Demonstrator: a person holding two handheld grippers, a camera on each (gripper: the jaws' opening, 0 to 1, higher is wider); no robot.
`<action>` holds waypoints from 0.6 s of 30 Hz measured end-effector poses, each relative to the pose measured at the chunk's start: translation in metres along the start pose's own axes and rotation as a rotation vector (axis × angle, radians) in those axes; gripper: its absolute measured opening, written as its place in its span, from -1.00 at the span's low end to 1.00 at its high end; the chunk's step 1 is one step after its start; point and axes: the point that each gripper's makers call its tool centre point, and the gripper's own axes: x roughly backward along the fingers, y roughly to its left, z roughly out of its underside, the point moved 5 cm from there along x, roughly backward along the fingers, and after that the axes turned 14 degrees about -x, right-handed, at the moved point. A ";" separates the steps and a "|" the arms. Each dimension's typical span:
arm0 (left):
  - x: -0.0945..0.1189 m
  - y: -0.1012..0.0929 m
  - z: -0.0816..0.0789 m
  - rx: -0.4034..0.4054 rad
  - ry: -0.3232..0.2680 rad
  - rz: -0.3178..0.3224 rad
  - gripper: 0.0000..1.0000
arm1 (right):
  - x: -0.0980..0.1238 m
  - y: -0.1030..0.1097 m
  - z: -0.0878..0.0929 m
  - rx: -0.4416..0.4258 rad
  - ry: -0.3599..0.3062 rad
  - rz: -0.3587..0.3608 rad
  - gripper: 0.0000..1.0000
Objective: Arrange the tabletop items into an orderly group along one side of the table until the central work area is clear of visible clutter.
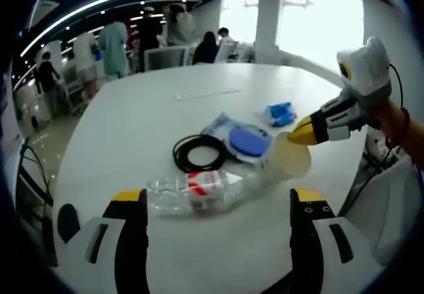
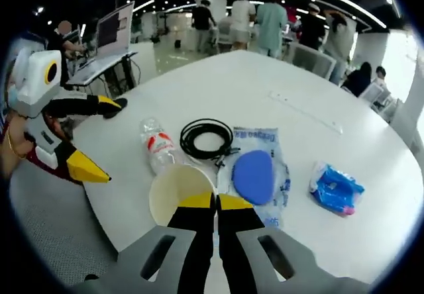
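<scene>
Yellow-tipped right hand-held gripper is clenched on the cup rim for moving; left hand-held gripper is released.

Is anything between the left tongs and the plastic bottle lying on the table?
Nothing visible. The left tongs are open, with the plastic bottle lying on its side just ahead between the tips. The right tongs are shut on the paper cup at the bottle's far end.

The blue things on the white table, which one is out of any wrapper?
The round blue pad, lying bare on top of the clear printed bag. The other, a small blue packet, sits apart, sealed in crinkled plastic.
</scene>
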 end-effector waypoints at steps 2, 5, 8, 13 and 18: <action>0.000 0.000 0.000 0.000 -0.001 0.001 0.70 | 0.000 0.001 0.007 -0.057 0.035 -0.012 -0.98; 0.000 0.000 0.000 -0.001 -0.001 0.001 0.70 | 0.000 0.000 0.010 -0.078 0.039 -0.016 -0.98; 0.000 0.000 0.000 -0.002 -0.001 0.002 0.70 | 0.000 -0.001 0.015 -0.091 0.059 -0.009 -0.98; 0.001 0.001 -0.004 0.004 -0.025 -0.004 0.70 | 0.001 -0.002 0.022 -0.145 0.074 -0.012 -0.98; 0.001 0.001 -0.003 0.001 -0.019 -0.003 0.70 | 0.001 0.000 0.030 -0.178 0.110 -0.010 -0.98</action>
